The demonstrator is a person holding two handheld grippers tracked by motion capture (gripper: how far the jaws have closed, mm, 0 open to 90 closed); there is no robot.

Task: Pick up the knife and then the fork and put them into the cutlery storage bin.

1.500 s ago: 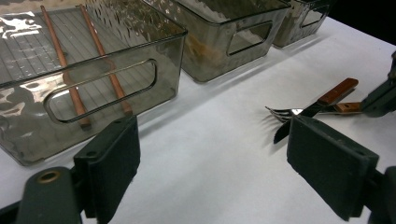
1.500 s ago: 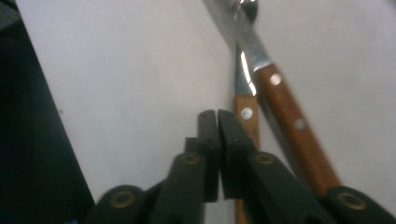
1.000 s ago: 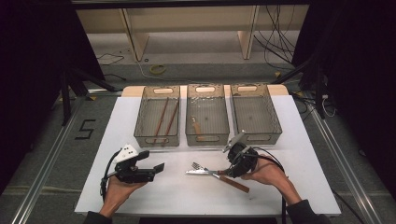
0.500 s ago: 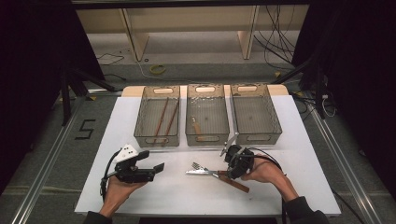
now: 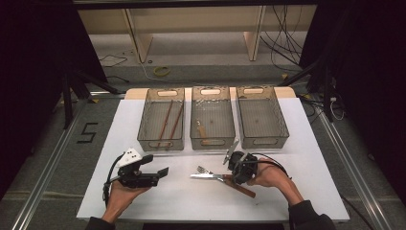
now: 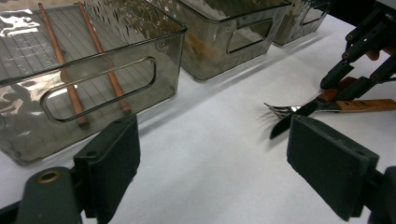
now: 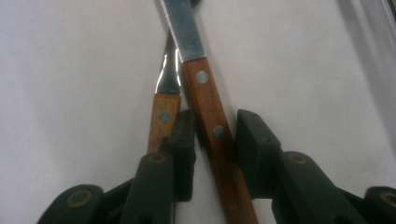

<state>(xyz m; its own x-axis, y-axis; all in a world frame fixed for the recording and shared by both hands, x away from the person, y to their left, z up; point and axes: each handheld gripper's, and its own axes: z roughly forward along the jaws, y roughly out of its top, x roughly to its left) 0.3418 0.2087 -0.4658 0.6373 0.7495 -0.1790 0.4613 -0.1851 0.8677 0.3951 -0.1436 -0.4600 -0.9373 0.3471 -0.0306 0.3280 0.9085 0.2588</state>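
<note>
Right gripper point(image 5: 238, 173): lowered onto the white table point(image 5: 143, 201) in front of the middle bin point(image 5: 212, 120), its jaws having just been closing around the wooden handle of the knife point(image 7: 212, 140), which lies between the pads with a sliver of gap on either side. Fork point(image 7: 164, 109): lies flat just beside the knife, crossing under its blade, outside the jaws. Left gripper point(image 5: 158, 175): held level above the table, well apart from the cutlery, jaws spread wide with nothing between; the left bin point(image 5: 161, 120) holds two chopsticks point(image 6: 63, 65).
</note>
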